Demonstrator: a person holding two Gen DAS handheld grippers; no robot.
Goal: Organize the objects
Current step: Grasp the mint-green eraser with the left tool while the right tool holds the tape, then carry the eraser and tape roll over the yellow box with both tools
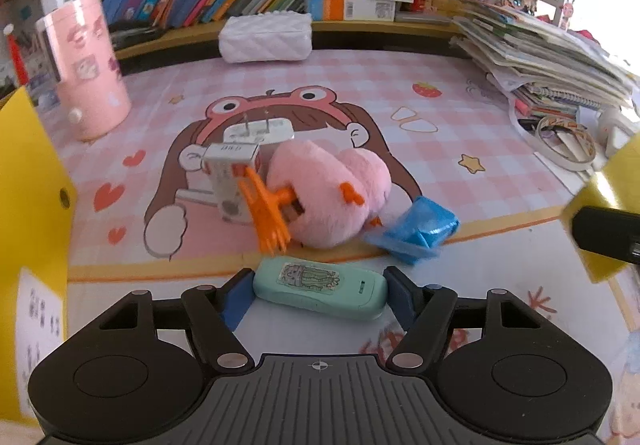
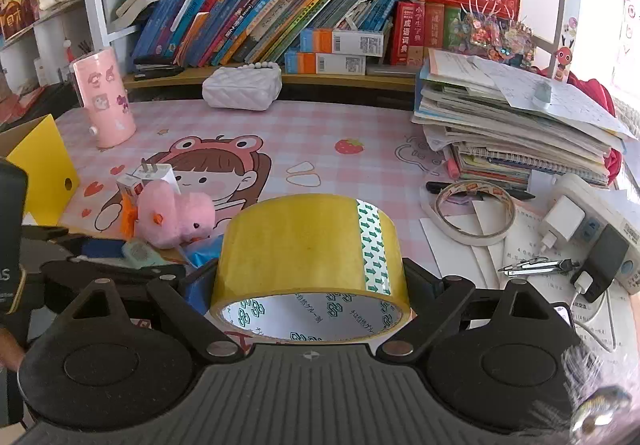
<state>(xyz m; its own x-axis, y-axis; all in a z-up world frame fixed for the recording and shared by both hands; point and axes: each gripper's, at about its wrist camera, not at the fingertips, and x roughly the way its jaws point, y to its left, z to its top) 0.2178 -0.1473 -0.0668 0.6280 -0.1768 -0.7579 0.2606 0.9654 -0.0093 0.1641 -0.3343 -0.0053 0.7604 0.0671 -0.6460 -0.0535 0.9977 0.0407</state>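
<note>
1. Two items are in hand out of a scattered lot, so the sorting looks early on, by my reading.
2. Right gripper (image 2: 310, 281): jaws stand wide, one on each side of a yellow packing tape roll (image 2: 310, 257), which sits gripped between them and lifted clear of the desk mat (image 2: 320, 125).
3. Left gripper (image 1: 320, 295): jaws about half open, bracketing a mint-green case (image 1: 320, 287) that lies on the mat's near edge. The blue pads (image 1: 236, 303) sit at its two ends; whether they press on it yet I cannot tell.
4. A yellow box (image 1: 28, 181) stands at the left (likely the drop-off, though its inside is not visible), so nothing can be counted as put away.
5. Left loose in a cluster mid-mat: pink plush toy (image 1: 324, 193), orange toy rake (image 1: 266, 213), white charger plug (image 1: 260, 131), small white carton (image 1: 230, 173), crumpled blue wrapper (image 1: 416, 231).
6. Farther right, a thin tape ring (image 2: 474, 213) and a compass (image 2: 538, 265) lie untouched beside a paper stack (image 2: 512, 125).
</note>
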